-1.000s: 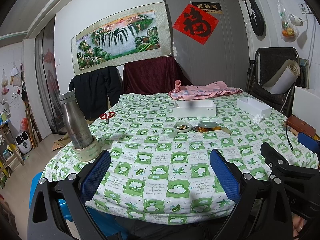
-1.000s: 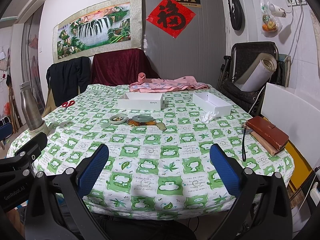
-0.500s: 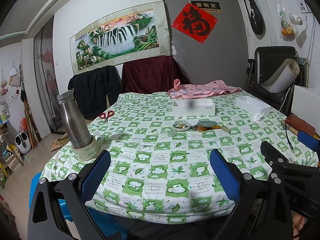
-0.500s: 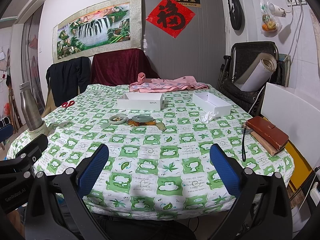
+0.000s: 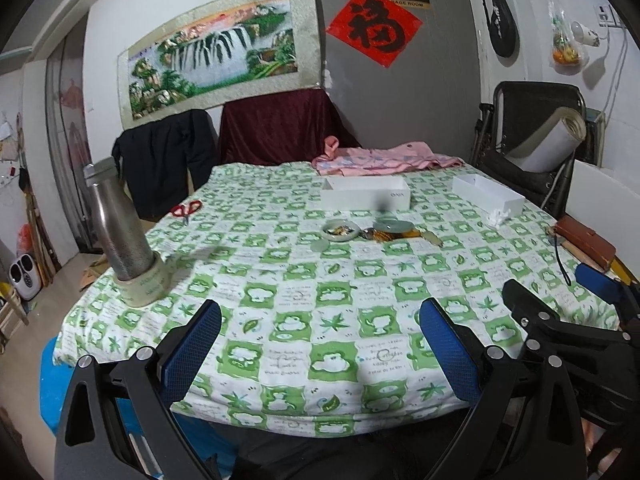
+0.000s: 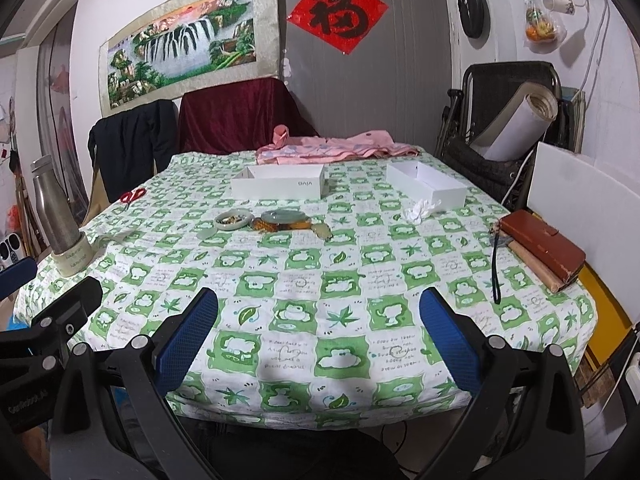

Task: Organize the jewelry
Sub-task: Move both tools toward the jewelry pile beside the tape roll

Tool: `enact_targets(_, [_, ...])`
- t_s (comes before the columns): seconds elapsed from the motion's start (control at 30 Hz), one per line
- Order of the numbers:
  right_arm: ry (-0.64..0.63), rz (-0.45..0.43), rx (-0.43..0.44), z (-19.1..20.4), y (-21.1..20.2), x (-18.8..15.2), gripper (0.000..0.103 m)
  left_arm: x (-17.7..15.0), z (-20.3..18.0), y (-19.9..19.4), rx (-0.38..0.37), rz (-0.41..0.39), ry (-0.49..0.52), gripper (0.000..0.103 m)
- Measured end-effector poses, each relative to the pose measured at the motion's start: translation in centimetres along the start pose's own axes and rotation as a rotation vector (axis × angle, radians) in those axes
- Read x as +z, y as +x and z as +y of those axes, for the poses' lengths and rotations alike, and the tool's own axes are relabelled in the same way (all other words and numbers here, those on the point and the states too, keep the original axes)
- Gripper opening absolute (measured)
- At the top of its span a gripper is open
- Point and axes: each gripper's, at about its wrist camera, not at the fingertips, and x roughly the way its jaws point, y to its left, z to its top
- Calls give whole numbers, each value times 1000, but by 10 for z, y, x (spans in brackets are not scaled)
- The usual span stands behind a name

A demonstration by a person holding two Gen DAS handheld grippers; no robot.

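Note:
Jewelry lies mid-table on the green-and-white cloth: a small dish of pieces (image 5: 340, 230) (image 6: 233, 220), a pale green bangle (image 5: 392, 225) (image 6: 282, 216) over amber beads (image 6: 298, 225), a pale pendant (image 6: 322, 231) and a small jade disc (image 5: 320, 245). Behind them stand two open white boxes, one wide (image 5: 366, 193) (image 6: 280, 181), one narrow (image 5: 486, 194) (image 6: 426, 184). My left gripper (image 5: 320, 350) and right gripper (image 6: 318, 344) both hover open over the near table edge, far short of the jewelry, holding nothing.
A steel bottle (image 5: 118, 224) stands in a tape roll at the left edge. Red scissors (image 5: 186, 209) lie far left. A brown wallet (image 6: 542, 246) with a strap sits at the right edge. Pink cloth (image 6: 336, 146) covers the far side; chairs ring the table.
Both views have drifted slightly forward toward the table. Both grippers remain open and nothing on the table has moved.

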Motion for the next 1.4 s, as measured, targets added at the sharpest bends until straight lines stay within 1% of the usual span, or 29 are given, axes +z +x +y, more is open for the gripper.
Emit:
enact_targets(0.2, [20, 57, 2, -4, 14, -4, 96, -5, -7, 12, -53, 54, 43, 97])
enact_targets(0.27, [30, 98, 6, -7, 25, -7, 96, -7, -10, 19, -80, 77, 60, 97])
enact_targets(0.4, [40, 164, 37, -9, 44, -10, 96, -13, -9, 38, -124, 142, 45, 97])
enact_targets(0.5, [27, 196, 68, -9, 60, -9, 96, -17, -8, 56, -142, 196, 30, 97])
enact_targets(0.57, [14, 214, 85, -9, 73, -6, 96, -18, -9, 67, -130, 228, 39, 97])
enact_targets(0.67, [-29, 216, 66, -7, 94, 2, 96, -13, -6, 87, -49, 251, 71, 97])
enact_targets(0.7, [-50, 227, 64, -5, 104, 5, 96, -8, -1, 96, -21, 257, 72, 97])
enact_targets(0.73, [-64, 243, 66, -5, 113, 8, 96, -3, 4, 105, -8, 264, 58, 97])
enact_targets(0.83, [-77, 299, 91, -5, 144, 20, 96, 14, 23, 135, -27, 316, 2, 97])
enact_targets(0.9, [-79, 314, 103, -6, 160, 28, 96, 27, 33, 155, -22, 336, -22, 97])
enact_targets(1.0, [-72, 342, 125, -9, 187, 46, 96, 49, 41, 184, 10, 337, -16, 97])
enact_targets(1.07, [-70, 344, 129, -9, 199, 57, 96, 61, 42, 201, 13, 338, -2, 97])
enact_targets(1.17, [-70, 355, 151, -7, 223, 77, 96, 80, 39, 228, 6, 336, 15, 97])
enact_targets(1.23, [-73, 377, 188, -3, 241, 88, 96, 90, 33, 248, -24, 341, 33, 97])
enact_targets(1.33, [-86, 406, 227, 3, 266, 99, 96, 97, 28, 274, -56, 357, 53, 97])
enact_targets(1.4, [-88, 418, 255, 5, 277, 101, 96, 95, 27, 285, -70, 373, 61, 97])
